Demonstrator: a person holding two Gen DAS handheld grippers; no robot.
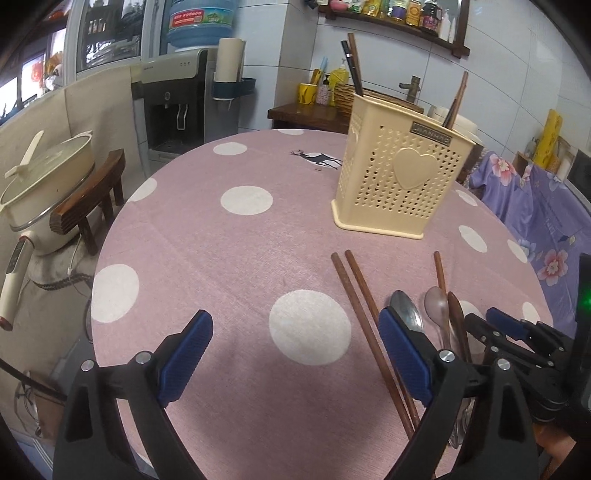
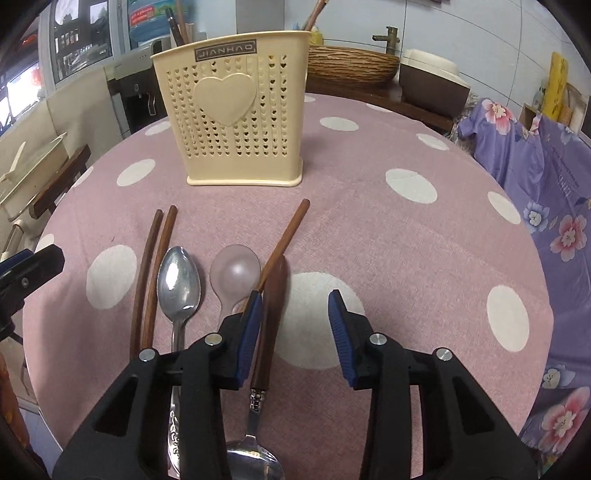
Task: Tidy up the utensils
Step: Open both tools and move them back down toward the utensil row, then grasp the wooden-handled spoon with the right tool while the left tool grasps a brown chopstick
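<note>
I'm seeing the utensil handles cut off at the near edge of the counter (image 2: pixel 369 184): my own hand-held grippers are covering them in both views. Left hand-held gripper (image 1: pixel 295 354) is hanging spread wide over bare pink cloth w/ nothing between its pads. Right hand-held gripper (image 2: pixel 295 332) is standing partly spread, pinching nothing; the wooden-handled utensil (image 2: pixel 271 317) is lying between its pads, just beside the left pad, contact unclear.

Count on the counter, near edge: 3 loose chopsticks, i.e. a pair (image 2: pixel 151 266) side by side at the left plus a single chopstick (image 2: pixel 288 236) angled toward the holder; 1 metal spoon (image 2: pixel 179 284); 1 translucent spoon (image 2: pixel 236 273); the wooden-handled one.

The cream holder (image 2: pixel 236 110) is standing upright toward the far edge, several sticks already poking out; exact number hard to make out.

Right view is showing the metal bowl end of the wooden-handled piece; left view isn't. Left view is showing the shelf of bottles (image 1: pixel 406 11) & water dispenser (image 1: pixel 173 103).
</note>
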